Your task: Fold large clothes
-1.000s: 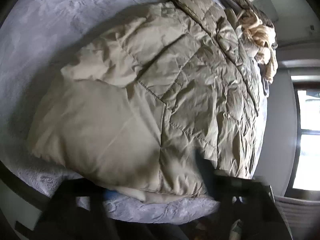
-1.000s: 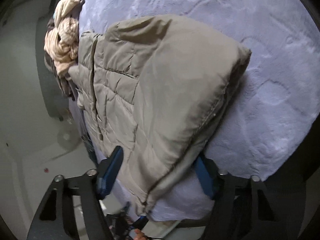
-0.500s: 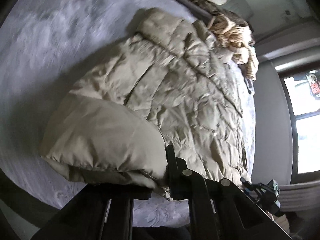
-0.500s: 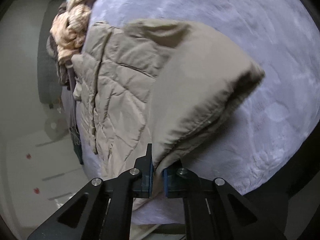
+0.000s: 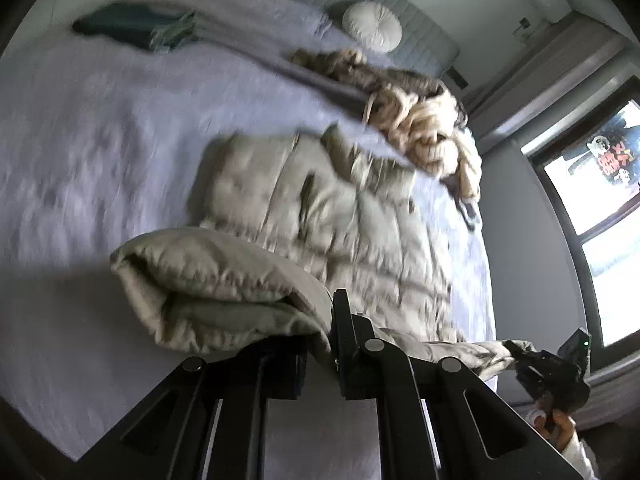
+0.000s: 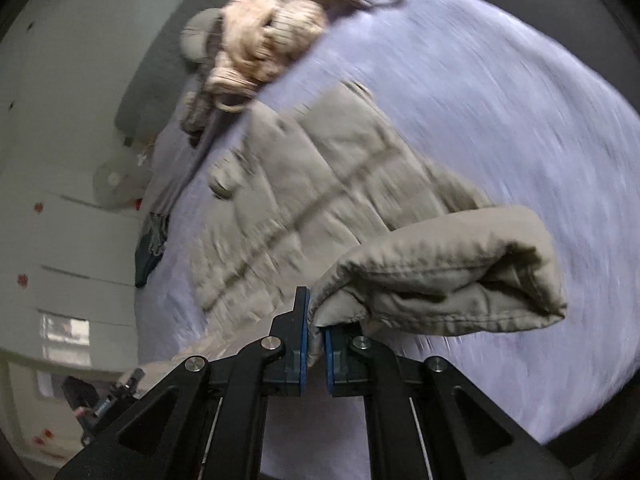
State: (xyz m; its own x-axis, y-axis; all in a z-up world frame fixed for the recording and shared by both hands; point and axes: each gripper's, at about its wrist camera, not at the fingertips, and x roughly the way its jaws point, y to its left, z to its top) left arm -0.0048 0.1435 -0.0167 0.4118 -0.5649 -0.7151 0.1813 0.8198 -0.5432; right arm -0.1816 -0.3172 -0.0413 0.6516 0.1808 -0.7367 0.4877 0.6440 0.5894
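My left gripper (image 5: 320, 344) and right gripper (image 6: 316, 340) each pinch a corner of the beige jacket (image 5: 340, 216), its hem lifted off the lavender bed (image 5: 100, 128); the jacket's far end lies flat beside a cream knit heap (image 5: 424, 128).

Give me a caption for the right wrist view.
Right gripper pinches the coat's hem, lifted off the bed.

One padded beige quilted jacket (image 5: 340, 216) lies on one pale lilac bedspread (image 5: 100, 128), and two black two-finger grippers, left (image 5: 320, 344) and right (image 6: 316, 344), are in view. There is one heap of cream knitted clothes (image 5: 420, 124), one round white cushion (image 5: 372, 26) and one dark teal folded garment (image 5: 132, 28).
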